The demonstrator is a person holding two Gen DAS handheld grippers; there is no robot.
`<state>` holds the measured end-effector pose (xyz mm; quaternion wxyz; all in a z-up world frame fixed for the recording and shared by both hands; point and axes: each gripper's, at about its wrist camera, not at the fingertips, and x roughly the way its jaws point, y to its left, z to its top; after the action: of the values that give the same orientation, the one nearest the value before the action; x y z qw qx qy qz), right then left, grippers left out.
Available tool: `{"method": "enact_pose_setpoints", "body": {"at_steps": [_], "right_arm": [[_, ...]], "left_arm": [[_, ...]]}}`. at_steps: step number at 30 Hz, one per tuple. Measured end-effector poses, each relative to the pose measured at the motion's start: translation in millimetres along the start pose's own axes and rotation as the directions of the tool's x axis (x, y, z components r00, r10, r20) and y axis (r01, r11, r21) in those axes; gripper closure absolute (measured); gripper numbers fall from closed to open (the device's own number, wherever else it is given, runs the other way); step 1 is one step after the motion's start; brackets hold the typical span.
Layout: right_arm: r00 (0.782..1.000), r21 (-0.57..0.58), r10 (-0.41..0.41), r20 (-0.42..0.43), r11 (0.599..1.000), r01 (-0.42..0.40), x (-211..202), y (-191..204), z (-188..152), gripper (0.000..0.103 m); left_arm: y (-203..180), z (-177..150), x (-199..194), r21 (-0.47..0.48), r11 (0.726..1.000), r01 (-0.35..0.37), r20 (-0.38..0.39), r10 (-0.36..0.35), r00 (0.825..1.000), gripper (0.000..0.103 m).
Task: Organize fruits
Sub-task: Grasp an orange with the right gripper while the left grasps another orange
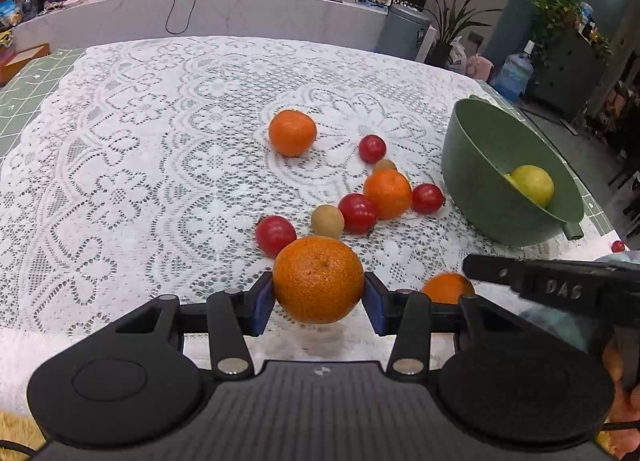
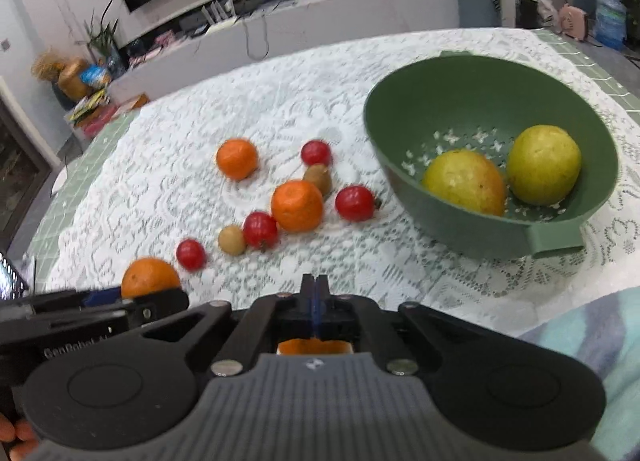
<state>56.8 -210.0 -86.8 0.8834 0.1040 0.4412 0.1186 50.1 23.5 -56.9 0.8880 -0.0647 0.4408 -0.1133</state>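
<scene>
My left tongs (image 1: 319, 295) hold a large orange (image 1: 319, 279), the blue pads (image 1: 264, 309) pressed against its two sides, lifted just clear of the lace-covered counter (image 1: 140, 181). My right tongs (image 2: 315, 293) are closed tight, pad against pad, with nothing between them; a bit of orange peel (image 2: 314, 347) shows below them, near the body of the tool.

Beyond the held orange, loose fruit lies scattered on the lace: a red cherry tomato (image 1: 275, 235) just behind it, then a small tan fruit (image 1: 327, 221), another red tomato (image 1: 357, 213) and a second orange (image 1: 387, 194) close together, with one more tomato (image 1: 427, 198) to their right. Farther off sit a lone orange (image 1: 292, 132) and a tomato (image 1: 372, 148) with a second tan fruit (image 1: 385, 166) beside it. Another orange (image 1: 448, 288) lies near, to the right of my left tongs.

The green bowl (image 2: 452, 109) stands on the right side of the counter, its handle toward me, with two yellow-green fruits (image 2: 464, 181) resting inside, touching each other.
</scene>
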Motion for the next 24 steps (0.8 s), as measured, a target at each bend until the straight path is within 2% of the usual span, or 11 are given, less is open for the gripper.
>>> {"method": "enact_pose_setpoints", "body": {"at_steps": [3,4,5,6,10,16,18,20,24], "right_arm": [[1.0,-0.02,0.008,-0.023,1.0,-0.008,2,3,0,0.102],[1.0,-0.025,0.0,-0.022,1.0,0.0,2,3,-1,0.087],[1.0,-0.032,-0.011,-0.025,0.999,0.01,2,4,-2,0.063],[0.999,-0.04,-0.024,-0.036,0.999,0.023,5,5,-2,0.057],[0.995,-0.096,-0.08,-0.066,0.993,0.073,14,12,-4,0.054],[0.99,-0.136,-0.065,-0.124,0.99,0.047,25,17,-5,0.05],[0.988,-0.158,-0.058,-0.143,0.987,0.035,27,20,-7,0.052],[0.985,-0.183,-0.057,-0.164,0.983,0.026,30,24,-10,0.062],[0.984,-0.19,-0.059,-0.166,0.981,0.026,31,25,-11,0.062]], "left_arm": [[2,-2,1,-0.014,1.0,-0.002,-0.013,0.002,1.0,0.05],[2,-2,0,-0.018,1.0,-0.004,-0.014,0.004,1.0,0.05],[3,-3,-1,-0.021,1.0,-0.008,-0.014,0.008,1.0,0.05],[4,-4,-1,-0.024,1.0,-0.012,-0.016,0.012,1.0,0.05],[5,-5,-2,-0.026,0.999,-0.019,-0.02,0.019,1.0,0.05],[7,-6,0,-0.027,0.999,-0.018,-0.026,0.017,1.0,0.051],[8,-7,1,-0.026,1.0,-0.016,-0.028,0.015,0.999,0.05],[8,-8,1,-0.025,1.0,-0.014,-0.029,0.013,0.999,0.05],[9,-8,1,-0.03,0.999,-0.012,-0.028,0.012,1.0,0.05]]}}
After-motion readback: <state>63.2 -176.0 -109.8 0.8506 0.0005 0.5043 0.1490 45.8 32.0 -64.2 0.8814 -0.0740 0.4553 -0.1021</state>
